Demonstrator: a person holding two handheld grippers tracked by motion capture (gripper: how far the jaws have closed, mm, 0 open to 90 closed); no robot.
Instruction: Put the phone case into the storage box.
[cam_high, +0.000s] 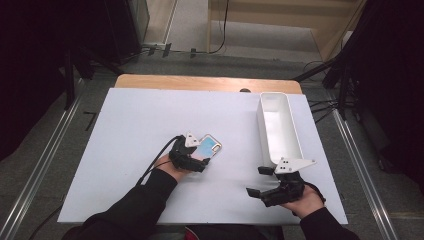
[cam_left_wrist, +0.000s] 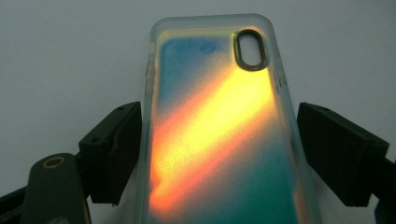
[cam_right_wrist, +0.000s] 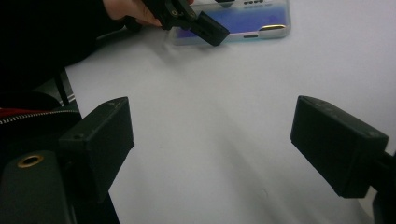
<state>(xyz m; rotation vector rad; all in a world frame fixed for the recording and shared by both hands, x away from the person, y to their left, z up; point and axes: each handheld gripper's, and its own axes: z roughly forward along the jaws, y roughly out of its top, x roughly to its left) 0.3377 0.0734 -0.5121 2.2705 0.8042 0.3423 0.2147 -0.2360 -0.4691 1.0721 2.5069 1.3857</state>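
Iridescent phone case (cam_left_wrist: 219, 135) flat on white table (cam_high: 135, 130), straddled by left gripper (cam_left_wrist: 219, 154) with jaws not quite touching its edges; best squeezed evenly on both long sides; right gripper (cam_right_wrist: 212, 154) wide, empty, beside white bin (cam_high: 278, 125).

Left hand-held gripper (cam_high: 200, 161) at phone case (cam_high: 209, 146), white bin (cam_high: 278, 125) beyond right hand-held gripper (cam_high: 261, 181).
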